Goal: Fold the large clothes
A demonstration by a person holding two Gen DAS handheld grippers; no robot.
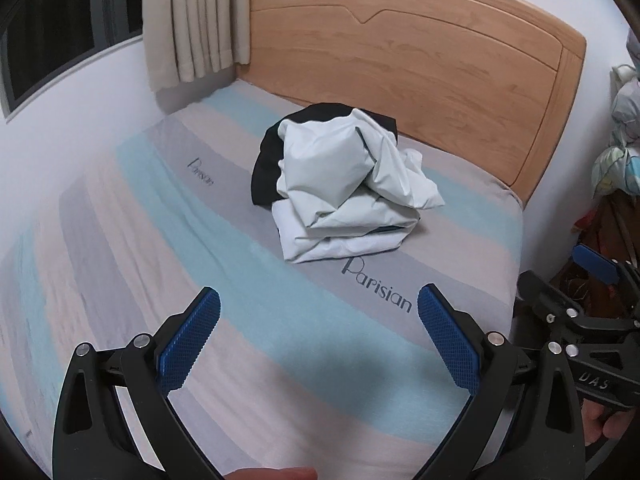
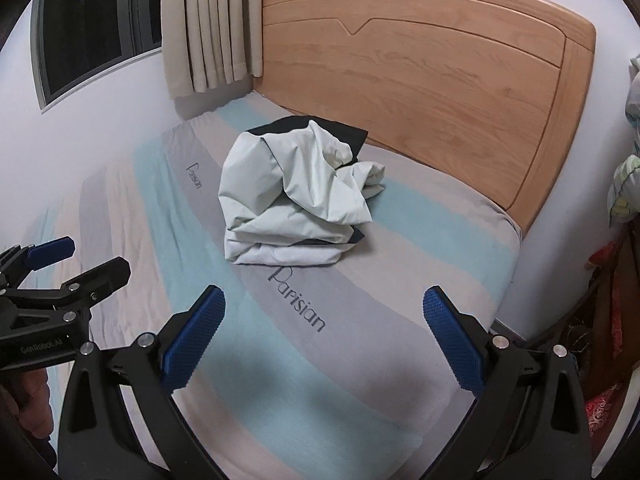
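A crumpled pale mint and white garment with black parts [image 1: 340, 184] lies in a heap on the striped bed, near the headboard; it also shows in the right wrist view [image 2: 292, 196]. My left gripper [image 1: 318, 300] is open and empty, held above the bed well short of the heap. My right gripper [image 2: 322, 300] is open and empty too, above the bed in front of the heap. Each gripper shows at the edge of the other's view: the right one [image 1: 592, 280], the left one [image 2: 76, 260].
The striped bed sheet [image 1: 200, 280] has "Parisian" lettering. A wooden headboard [image 1: 420, 60] stands behind the heap. A white wall, beige curtain [image 1: 192, 16] and dark window lie to the left. Hanging clothes and clutter [image 1: 620, 160] stand beyond the bed's right edge.
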